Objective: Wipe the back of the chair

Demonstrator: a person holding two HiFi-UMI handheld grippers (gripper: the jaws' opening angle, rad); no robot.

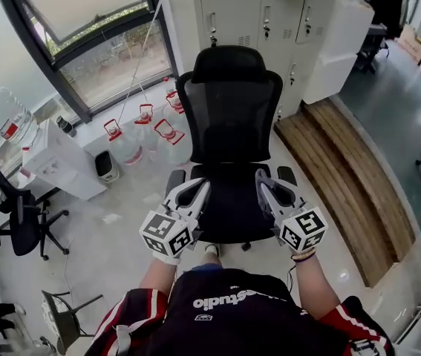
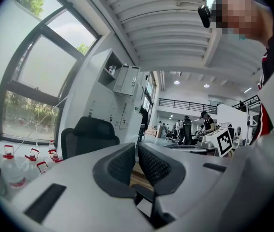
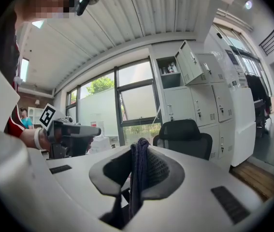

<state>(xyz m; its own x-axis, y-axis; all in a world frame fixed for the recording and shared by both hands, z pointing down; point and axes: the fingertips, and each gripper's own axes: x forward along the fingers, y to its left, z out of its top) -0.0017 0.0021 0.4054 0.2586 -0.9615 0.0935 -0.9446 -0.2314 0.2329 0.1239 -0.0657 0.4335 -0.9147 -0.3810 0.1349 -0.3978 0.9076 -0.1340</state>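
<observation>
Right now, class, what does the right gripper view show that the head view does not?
Only the right gripper view: a dark cloth pinched between the jaws of the right hand-held gripper. Only the head view: water bottles on the floor by the window. Both: the black chair, the grey lockers and the left hand-held gripper.

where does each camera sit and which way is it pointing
Head view: on the person's head, looking steeply down at the chair; forearms, left claw, right claw show.
Left gripper view: rides the left claw, looking along its shut jaws toward chair and window.
Right gripper view: rides the right claw, shut on a dark cloth, facing chair and lockers.
Shared: all see the chair.
</observation>
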